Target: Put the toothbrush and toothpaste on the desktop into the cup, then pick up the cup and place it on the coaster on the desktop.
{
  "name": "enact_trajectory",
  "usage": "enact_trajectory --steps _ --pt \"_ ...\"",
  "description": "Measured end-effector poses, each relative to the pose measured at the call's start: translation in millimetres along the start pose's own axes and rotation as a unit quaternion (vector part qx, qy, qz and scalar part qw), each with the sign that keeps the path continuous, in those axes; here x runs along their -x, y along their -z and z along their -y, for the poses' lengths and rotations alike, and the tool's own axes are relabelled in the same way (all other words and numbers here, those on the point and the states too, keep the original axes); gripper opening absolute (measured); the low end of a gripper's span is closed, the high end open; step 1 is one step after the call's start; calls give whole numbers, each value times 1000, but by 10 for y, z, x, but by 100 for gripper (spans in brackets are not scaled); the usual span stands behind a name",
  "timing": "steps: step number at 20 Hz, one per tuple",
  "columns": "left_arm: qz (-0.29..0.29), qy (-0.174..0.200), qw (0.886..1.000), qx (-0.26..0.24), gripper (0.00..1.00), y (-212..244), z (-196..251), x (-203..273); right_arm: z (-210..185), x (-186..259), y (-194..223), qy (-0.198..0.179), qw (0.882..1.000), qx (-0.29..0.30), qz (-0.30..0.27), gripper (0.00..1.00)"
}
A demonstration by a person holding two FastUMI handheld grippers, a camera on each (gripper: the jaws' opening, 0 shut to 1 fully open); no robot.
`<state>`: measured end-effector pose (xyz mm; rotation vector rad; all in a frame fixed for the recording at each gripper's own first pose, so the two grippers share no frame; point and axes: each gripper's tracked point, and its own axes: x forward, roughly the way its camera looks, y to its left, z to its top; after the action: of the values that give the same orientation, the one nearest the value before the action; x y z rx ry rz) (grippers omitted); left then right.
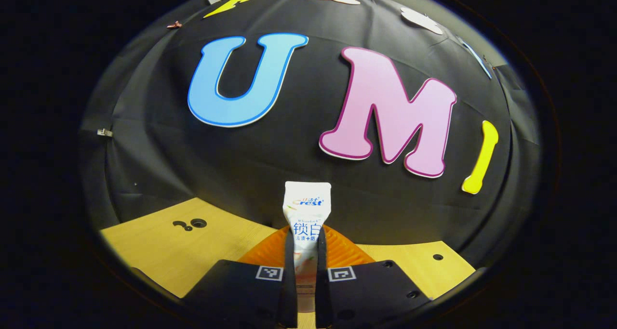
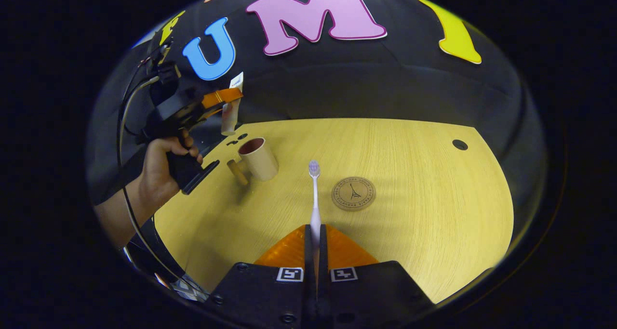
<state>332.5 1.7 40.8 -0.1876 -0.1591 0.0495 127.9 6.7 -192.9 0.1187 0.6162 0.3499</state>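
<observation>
Both pieces are already getting carried, so I'd say the trick now is lining the toothpaste (image 1: 307, 213) straight over the cup (image 2: 259, 158) at the upper left of the right gripper view, then lowering it before letting go, since that cup is looking tippy. The left hand-held gripper (image 1: 305, 271) is squeezing the tube upright between both fingers. The right hand-held gripper (image 2: 315, 252) is pinching the toothbrush (image 2: 315, 194) handle, nearly closed, bristles pointing out over the table (image 2: 409, 232) beside the coaster (image 2: 353, 193).
</observation>
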Motion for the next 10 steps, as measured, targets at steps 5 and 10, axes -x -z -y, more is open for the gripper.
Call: enact_trajectory --steps 5,10 --pt "-4 -23 1000 -5 19 314 -147 -261 50 12 23 -3 1000 3 -5 6" --pt "-9 -35 999 -27 20 551 -243 -357 53 -32 79 -6 1000 10 -10 6"
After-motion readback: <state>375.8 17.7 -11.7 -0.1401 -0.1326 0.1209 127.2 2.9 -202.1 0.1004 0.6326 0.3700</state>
